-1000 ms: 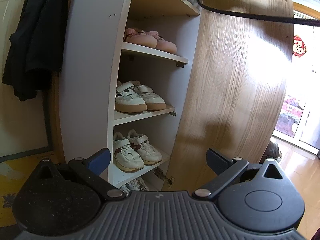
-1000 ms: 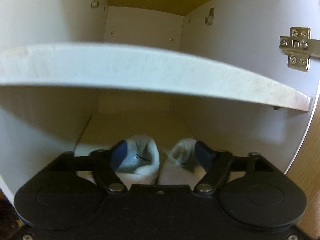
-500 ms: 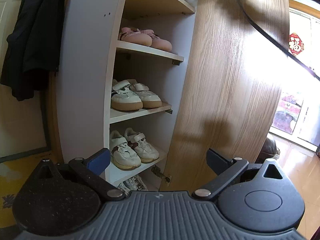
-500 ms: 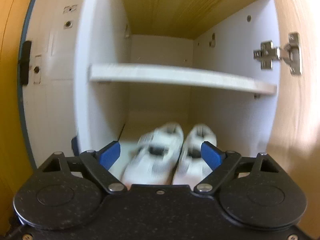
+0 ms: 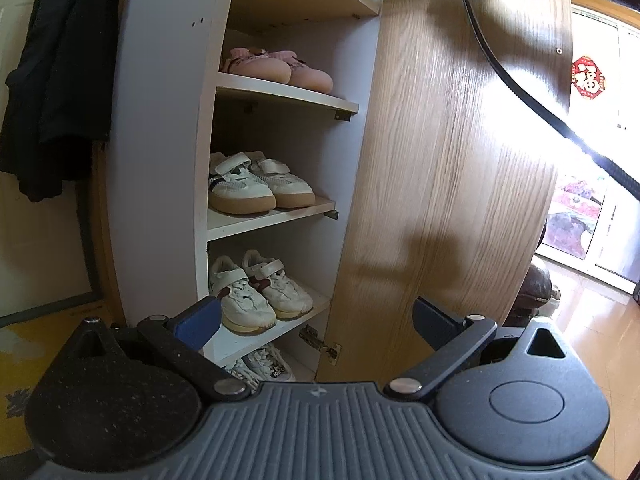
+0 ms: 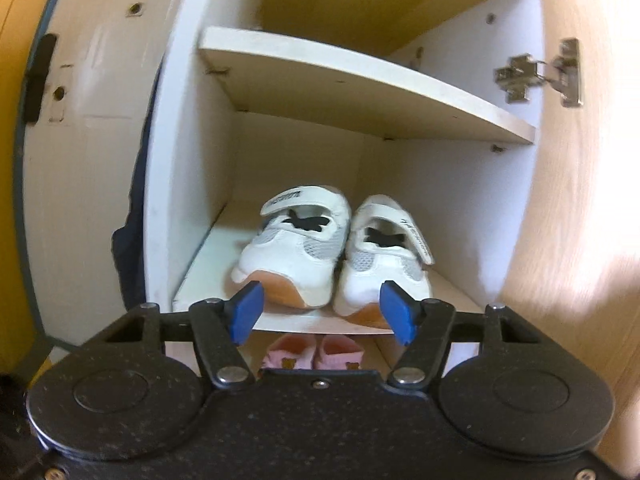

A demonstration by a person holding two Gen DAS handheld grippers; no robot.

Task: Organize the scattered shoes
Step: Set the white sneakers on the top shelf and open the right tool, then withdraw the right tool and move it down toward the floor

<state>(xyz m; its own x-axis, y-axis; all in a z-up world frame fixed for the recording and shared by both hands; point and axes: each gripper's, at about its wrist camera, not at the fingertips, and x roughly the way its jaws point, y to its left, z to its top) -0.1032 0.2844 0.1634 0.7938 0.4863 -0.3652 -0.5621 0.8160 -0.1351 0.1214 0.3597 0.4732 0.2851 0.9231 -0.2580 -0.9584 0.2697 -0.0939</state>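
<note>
In the right wrist view a pair of white shoes with tan soles (image 6: 332,256) stands side by side on a white shelf (image 6: 280,322), toes toward me. My right gripper (image 6: 322,312) is open and empty, just in front of the shelf edge. A pink pair (image 6: 316,358) sits on the shelf below. In the left wrist view my left gripper (image 5: 316,320) is open and empty, away from the cabinet. The cabinet holds a pink pair (image 5: 276,70), a white tan-soled pair (image 5: 256,184), a white pair (image 5: 260,288) and a partly hidden pair (image 5: 264,366) at the bottom.
The wooden cabinet door (image 5: 452,160) stands open on the right, with hinges (image 6: 536,74) on its inner side. An empty upper shelf (image 6: 360,80) is above the white shoes. A dark coat (image 5: 56,60) hangs left of the cabinet. A black cable (image 5: 520,92) crosses the door.
My right gripper has pulled back out of the shelf, leaving the two white shoes standing on it. The left gripper has drifted slightly and stays open.
</note>
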